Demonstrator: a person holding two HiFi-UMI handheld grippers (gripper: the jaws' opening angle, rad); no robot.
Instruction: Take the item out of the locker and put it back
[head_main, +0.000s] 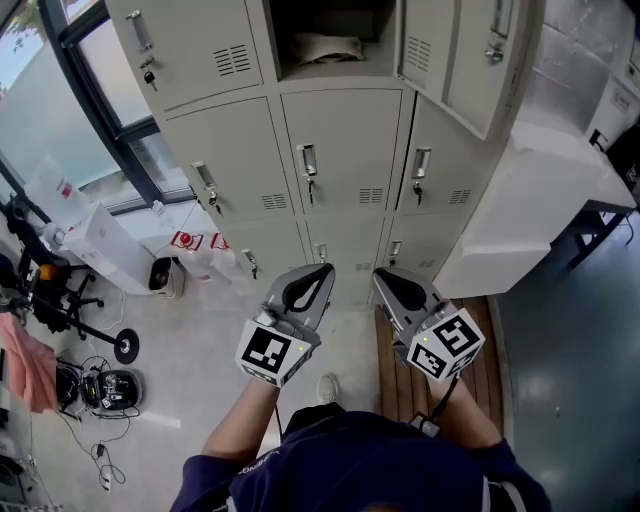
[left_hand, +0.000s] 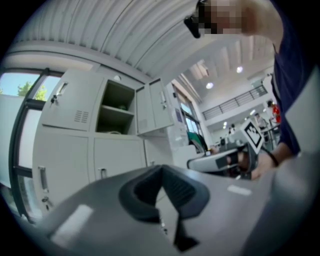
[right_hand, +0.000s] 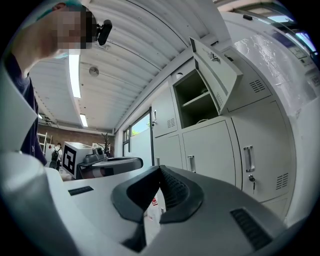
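Head view puts your left gripper (head_main: 322, 272) and right gripper (head_main: 384, 276) at lower centre, both with jaws pressed together on nothing. A pale item (head_main: 328, 46) lies inside the open locker (head_main: 372, 20) at top centre, well apart from both.

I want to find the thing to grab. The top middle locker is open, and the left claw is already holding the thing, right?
Not quite. The top middle locker is open, but the left claw holds nothing: the left gripper view shows it shut and empty. The head view shows the pale thing lying inside that locker.
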